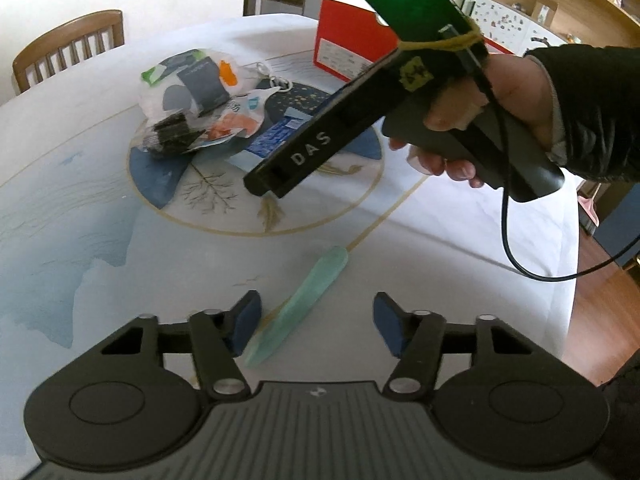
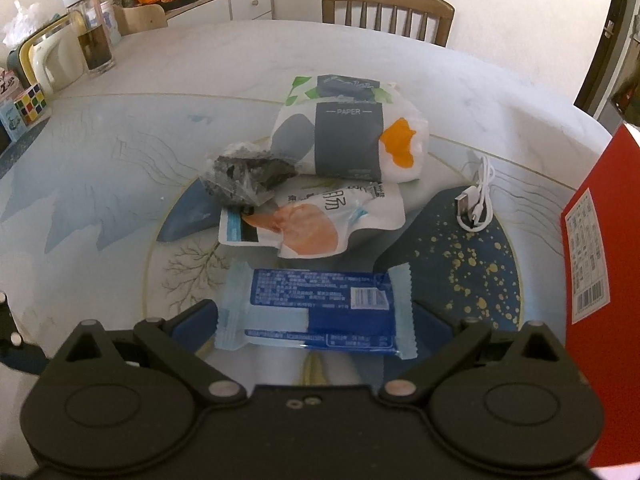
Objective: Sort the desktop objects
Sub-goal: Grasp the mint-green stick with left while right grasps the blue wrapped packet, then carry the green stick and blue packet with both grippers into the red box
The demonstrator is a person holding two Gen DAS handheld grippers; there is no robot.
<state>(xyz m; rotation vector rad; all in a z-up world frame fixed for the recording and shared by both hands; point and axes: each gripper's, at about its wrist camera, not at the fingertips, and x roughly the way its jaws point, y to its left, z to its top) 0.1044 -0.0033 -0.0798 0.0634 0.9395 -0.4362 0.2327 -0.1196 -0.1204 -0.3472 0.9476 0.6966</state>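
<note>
Sorting looks barely started to me: most of the stuff is in one heap mid-counter (image 2: 120, 128), the tissue pack (image 2: 352, 136), the snack pouch (image 2: 316, 220), a crinkly dark bag (image 2: 244, 178) and a white cable (image 2: 478, 196) off to the right. The right tool (image 2: 316, 320) has its jaws wide apart around the blue wrapper (image 2: 320, 308), not squeezing yet. The left tool (image 1: 316, 326) is half open over the green stick (image 1: 298, 304), near edge, pads not touching. The red box (image 2: 592, 240) sits far right.

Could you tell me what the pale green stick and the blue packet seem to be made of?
Green stick: probably translucent stone, glass or resin; it looks glossy and cloudy. Blue packet: thin plastic film, judging by its shine and serrated, crimped clear ends.
</note>
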